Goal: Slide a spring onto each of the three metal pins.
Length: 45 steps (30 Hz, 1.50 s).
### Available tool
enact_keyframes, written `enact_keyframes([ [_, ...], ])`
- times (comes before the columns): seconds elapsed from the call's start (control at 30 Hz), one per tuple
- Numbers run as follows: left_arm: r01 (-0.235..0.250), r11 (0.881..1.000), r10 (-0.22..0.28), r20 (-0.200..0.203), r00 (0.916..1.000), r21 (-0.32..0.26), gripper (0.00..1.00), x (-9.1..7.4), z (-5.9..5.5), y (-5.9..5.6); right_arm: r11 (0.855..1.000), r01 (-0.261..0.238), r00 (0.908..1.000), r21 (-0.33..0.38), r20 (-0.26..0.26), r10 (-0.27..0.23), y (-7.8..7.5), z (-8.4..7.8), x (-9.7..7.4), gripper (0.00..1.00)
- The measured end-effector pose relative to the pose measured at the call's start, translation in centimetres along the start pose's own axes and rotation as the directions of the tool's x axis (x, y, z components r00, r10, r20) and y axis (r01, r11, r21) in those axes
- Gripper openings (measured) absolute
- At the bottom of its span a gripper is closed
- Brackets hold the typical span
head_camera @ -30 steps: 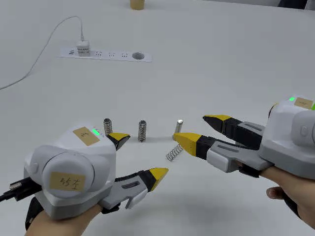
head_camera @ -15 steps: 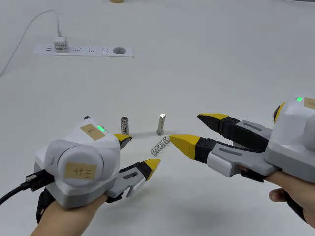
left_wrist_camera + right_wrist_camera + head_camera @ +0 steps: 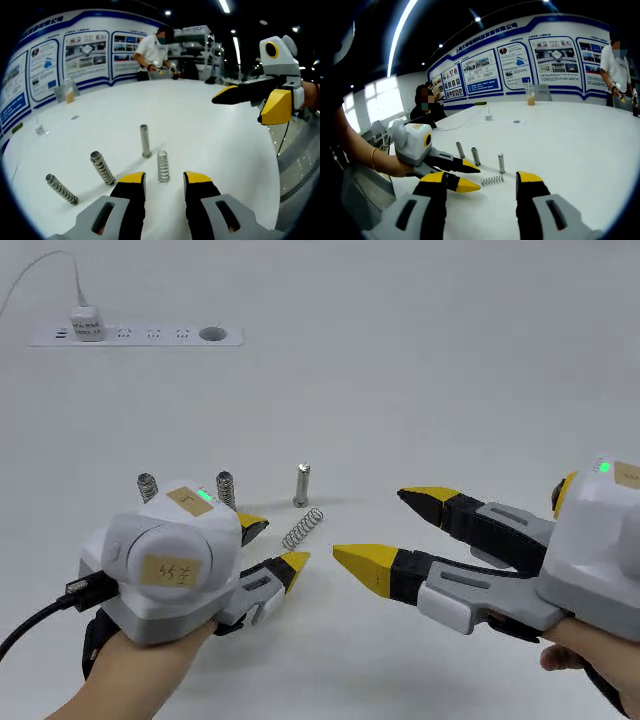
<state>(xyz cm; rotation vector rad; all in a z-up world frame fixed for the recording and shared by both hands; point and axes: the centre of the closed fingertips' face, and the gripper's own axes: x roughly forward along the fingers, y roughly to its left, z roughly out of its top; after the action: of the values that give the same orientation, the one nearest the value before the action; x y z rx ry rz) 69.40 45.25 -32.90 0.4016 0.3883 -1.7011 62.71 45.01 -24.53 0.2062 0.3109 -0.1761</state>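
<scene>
Three metal pins stand in a row on the white table. Two of them (image 3: pixel 147 486) (image 3: pixel 225 488) carry springs; the third pin (image 3: pixel 301 485) is bare. A loose spring (image 3: pixel 303 528) lies flat just in front of the bare pin. My left gripper (image 3: pixel 272 543) is open, its tips just short of this spring (image 3: pixel 163 166), with the bare pin (image 3: pixel 145 141) beyond. My right gripper (image 3: pixel 372 525) is open wide to the right of the spring (image 3: pixel 492 180) and holds nothing. The left gripper (image 3: pixel 475 179) shows in the right gripper view.
A white power strip (image 3: pixel 135 335) with a plugged-in charger (image 3: pixel 85 322) lies at the far left of the table. A cup (image 3: pixel 531 100) stands far off on the table. People stand and sit beyond the table's edges.
The head camera has shifted. My left gripper has come closer to the loose spring, and its jaws have narrowed. The spring and pins have not moved.
</scene>
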Motion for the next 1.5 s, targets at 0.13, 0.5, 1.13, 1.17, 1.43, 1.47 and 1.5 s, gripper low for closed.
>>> enact_keyframes([
  [0.13, 0.007, 1.000, -0.007, -0.007, 1.0000, -0.014, 0.27, 0.6, -0.2, -0.1, 1.000, 0.017, 0.9998, 0.019, 0.003, -0.017, -0.5, 0.0, -0.4, 0.58],
  [0.5, -0.002, 1.000, 0.002, -0.045, 0.9990, -0.009, 0.18, 1.4, -0.8, 0.2, 0.998, 0.042, 0.9990, 0.041, 0.010, -0.043, -1.2, 0.0, -0.7, 0.55],
  [1.13, 0.008, 1.000, -0.008, -0.060, 0.9982, 0.008, 0.10, 1.7, -1.0, -0.1, 0.996, 0.069, 0.9976, 0.064, -0.006, -0.069, -1.7, -0.5, -0.9, 0.53],
  [1.17, 0.009, 1.000, -0.008, -0.060, 0.9982, 0.009, 0.10, 1.7, -1.0, -0.1, 0.995, 0.071, 0.9975, 0.065, -0.007, -0.070, -1.7, -0.5, -0.9, 0.53],
  [1.43, 0.012, 0.999, -0.011, -0.047, 0.9989, 0.037, 0.09, 1.2, -0.5, -0.2, 0.991, 0.082, 0.9966, 0.103, -0.007, -0.082, -2.1, -0.4, -0.8, 0.53],
  [1.47, 0.015, 0.999, -0.013, -0.037, 0.9992, 0.039, 0.09, 1.0, -0.2, -0.2, 0.990, 0.083, 0.9965, 0.111, -0.004, -0.083, -2.1, -0.3, -0.8, 0.53],
  [1.5, 0.014, 0.999, -0.013, -0.030, 0.9995, 0.040, 0.09, 1.0, 0.0, -0.2, 0.990, 0.083, 0.9965, 0.115, -0.002, -0.083, -2.2, -0.3, -0.8, 0.53],
])
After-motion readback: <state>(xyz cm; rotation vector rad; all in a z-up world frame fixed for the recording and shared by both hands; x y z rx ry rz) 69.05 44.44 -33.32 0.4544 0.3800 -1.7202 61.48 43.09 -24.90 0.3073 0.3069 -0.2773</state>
